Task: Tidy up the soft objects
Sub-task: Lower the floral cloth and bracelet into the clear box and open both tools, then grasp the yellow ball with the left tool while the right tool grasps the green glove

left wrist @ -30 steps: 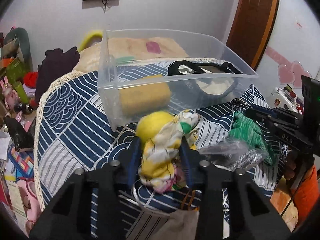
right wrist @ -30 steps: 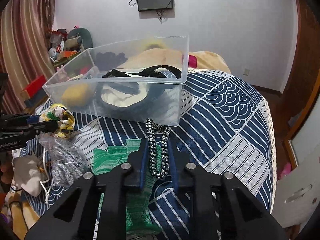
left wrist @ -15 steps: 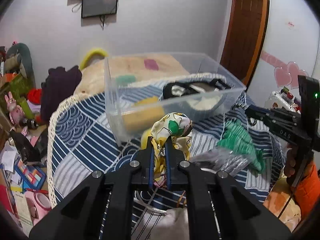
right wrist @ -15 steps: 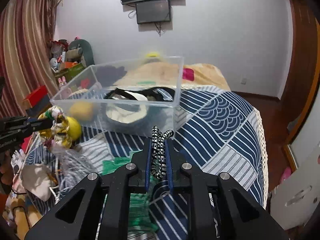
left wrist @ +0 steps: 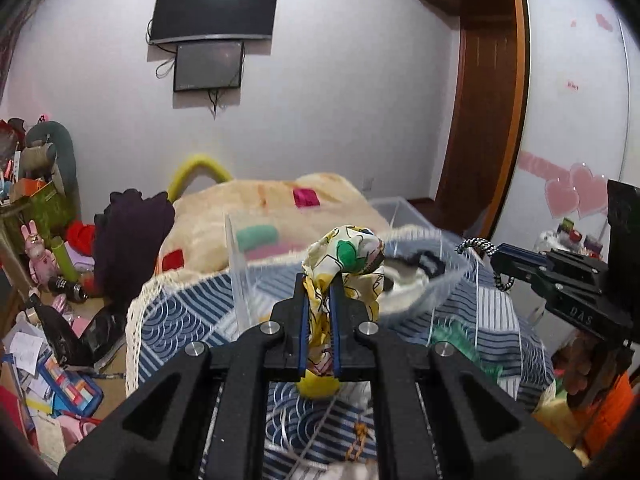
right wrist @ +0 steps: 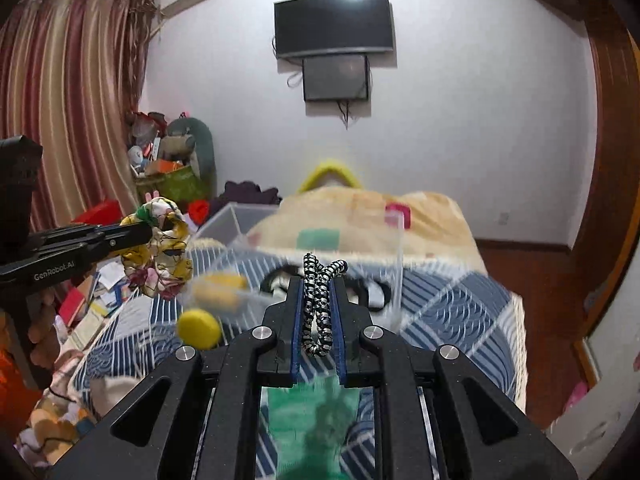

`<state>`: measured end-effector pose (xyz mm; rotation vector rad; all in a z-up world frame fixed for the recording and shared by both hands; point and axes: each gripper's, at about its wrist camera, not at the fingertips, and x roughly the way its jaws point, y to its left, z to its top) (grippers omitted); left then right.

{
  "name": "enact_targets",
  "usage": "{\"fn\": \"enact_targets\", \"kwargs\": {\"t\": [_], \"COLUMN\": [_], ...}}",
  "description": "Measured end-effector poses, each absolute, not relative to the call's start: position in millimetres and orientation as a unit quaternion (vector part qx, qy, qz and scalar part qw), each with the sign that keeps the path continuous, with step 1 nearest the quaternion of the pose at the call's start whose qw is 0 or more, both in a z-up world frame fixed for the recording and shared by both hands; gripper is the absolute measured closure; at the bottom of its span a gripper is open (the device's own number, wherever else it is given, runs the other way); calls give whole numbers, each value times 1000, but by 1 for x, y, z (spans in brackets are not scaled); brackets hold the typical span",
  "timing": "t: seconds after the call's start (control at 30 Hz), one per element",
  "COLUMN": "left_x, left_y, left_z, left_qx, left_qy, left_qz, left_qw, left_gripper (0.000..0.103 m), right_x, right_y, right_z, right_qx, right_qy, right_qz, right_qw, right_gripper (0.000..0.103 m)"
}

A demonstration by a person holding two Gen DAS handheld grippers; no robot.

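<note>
I have the left gripper [left wrist: 319,300] clenched on a crumpled patterned cloth [left wrist: 348,260], yellow and white with a green patch and thin black outlines; it bulges above the blue-padded jaws and hangs in folds beside them, lifted clear of the blue-and-white patterned cover [left wrist: 172,320]. From the right wrist view the same cloth [right wrist: 160,248] dangles at the left, and the side of that gripper reads "GenRobot.AI". One yellow round foam piece [right wrist: 199,329] lies on the cover just below it, and one yellow sponge [right wrist: 218,288] shows blurred through the wall of the single clear plastic bin [right wrist: 394,248]. The bin [left wrist: 236,264] stands on the cover ahead of both grippers, and a black-and-white item inside it is too smeared for me to name. My right gripper [right wrist: 318,312] is clamped on one black-and-white braided cord [right wrist: 318,300], folded double between the jaws with its two ends sticking up past the tips, held above the cover short of the bin. One green cloth [right wrist: 316,412] lies flat on the cover beneath that gripper. In the left wrist view the right gripper [left wrist: 500,260] shows at the right edge with the cord [left wrist: 476,245] at its tip and the letters "DAS" on its body.
</note>
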<state>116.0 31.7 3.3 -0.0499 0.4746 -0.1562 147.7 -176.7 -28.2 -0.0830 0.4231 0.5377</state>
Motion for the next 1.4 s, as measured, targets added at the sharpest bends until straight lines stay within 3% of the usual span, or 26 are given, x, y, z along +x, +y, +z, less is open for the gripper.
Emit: {"fn": "enact_targets", "kwargs": {"t": [0.27,0.67,0.8,0.87,0.9,1.1,1.17,1.33,1.4], "left_x": [152,217,218,216,214,200,192,168,161], "left_y": [36,28,21,17,15,16,16,19,19], "left_z": [8,-45,-54,-55,-55,-44,-37,-24,-24], "left_qx": [-34,-16,-2,11,13,4,3,2,3], "left_qy": [223,323,340,345,345,331,321,297,293], "left_qz": [-63,-71,-67,-61,-61,-65,-65,-62,-63], "left_qw": [972,944,938,936,936,941,945,953,954], "left_gripper": [95,95,93,88,86,54,46,36,31], "right_x": [185,231,232,231,229,214,207,188,182], "right_y": [-149,-115,-116,-120,-123,-130,-135,-146,-149], "right_z": [-27,-68,-73,-69,-67,-52,-47,-34,-34], "right_qx": [-52,-97,-98,-93,-89,-96,-94,-89,-86], "right_qy": [198,279,300,301,300,276,266,240,239], "right_qz": [257,249,243,240,243,243,244,244,246], "right_qw": [944,922,917,918,918,925,928,935,936], "right_gripper": [91,91,83,63,59,53,43,30,29]}}
